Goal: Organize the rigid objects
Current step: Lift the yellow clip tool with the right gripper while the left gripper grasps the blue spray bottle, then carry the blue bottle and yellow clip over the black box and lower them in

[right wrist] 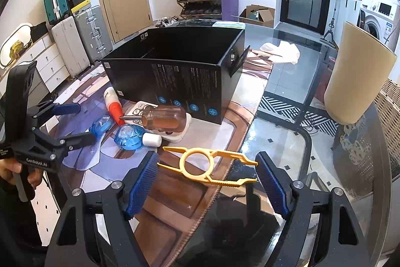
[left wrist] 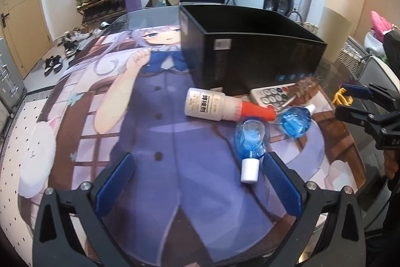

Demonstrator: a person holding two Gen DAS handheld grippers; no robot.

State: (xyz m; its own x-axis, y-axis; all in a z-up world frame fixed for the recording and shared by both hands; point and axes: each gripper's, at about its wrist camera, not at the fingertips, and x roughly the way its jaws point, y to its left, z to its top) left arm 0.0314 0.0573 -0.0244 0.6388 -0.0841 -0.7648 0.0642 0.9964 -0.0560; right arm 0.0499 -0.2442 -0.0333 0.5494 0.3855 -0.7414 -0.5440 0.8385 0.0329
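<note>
An open black box [left wrist: 250, 51] [right wrist: 175, 76] stands on the printed mat. In front of it lie a white bottle with an orange cap [left wrist: 225, 106] [right wrist: 112, 104], a white remote [left wrist: 270, 95] [right wrist: 172, 134], a brown-handled screwdriver [right wrist: 162, 116] [left wrist: 301, 90] and two blue bottles with white caps [left wrist: 250, 142] [left wrist: 296, 123] [right wrist: 132, 135]. A yellow plastic tool [right wrist: 207, 165] lies between my right gripper's open fingers. My left gripper [left wrist: 197, 172] is open and empty; the nearer blue bottle's cap is by its right finger [left wrist: 277, 179]. My right gripper [right wrist: 206, 179] is open.
A tan cylinder [right wrist: 357, 76] stands on the glass table at the right, with a white cloth [right wrist: 282, 51] behind the box. The mat's edge [right wrist: 250, 121] runs right of the box. Suitcases, a shoe rack and a washing machine stand beyond the table.
</note>
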